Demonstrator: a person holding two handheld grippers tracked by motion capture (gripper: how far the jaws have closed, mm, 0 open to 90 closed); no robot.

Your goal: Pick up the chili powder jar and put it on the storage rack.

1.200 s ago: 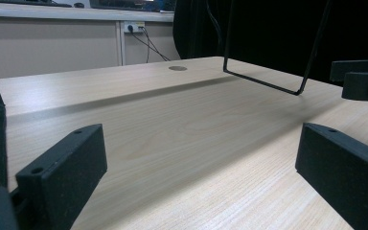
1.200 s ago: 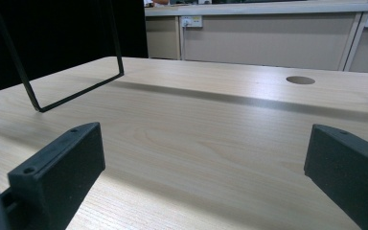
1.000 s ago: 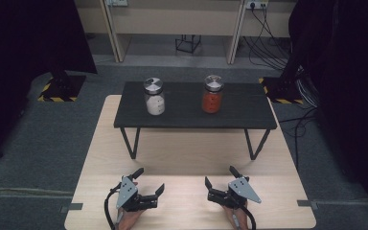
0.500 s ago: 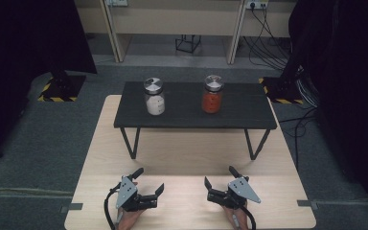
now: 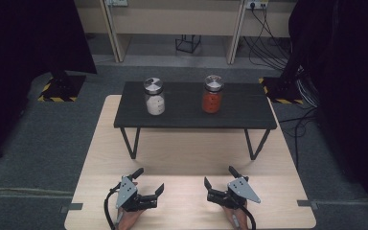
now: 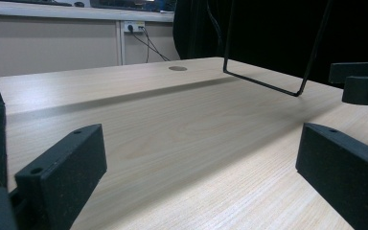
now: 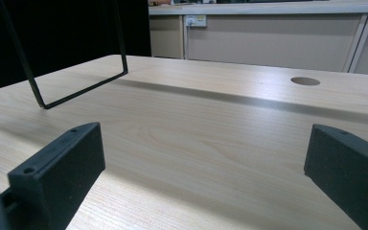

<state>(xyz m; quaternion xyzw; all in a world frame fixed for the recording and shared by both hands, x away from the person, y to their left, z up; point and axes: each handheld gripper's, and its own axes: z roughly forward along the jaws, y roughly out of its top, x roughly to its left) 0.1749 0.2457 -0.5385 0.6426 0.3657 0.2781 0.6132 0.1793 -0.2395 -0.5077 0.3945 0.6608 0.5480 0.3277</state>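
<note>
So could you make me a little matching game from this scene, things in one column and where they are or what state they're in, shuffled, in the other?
Things:
1. white-filled jar
2. orange-filled jar
3. left gripper
4. black shelf

Places or states:
A. stands on thin wire legs on the wooden table
B. on the shelf's right part
C. open, low over the table's near edge
D. on the shelf's left part

Pairs: 1-D, 2-B, 3-C, 4-A
</note>
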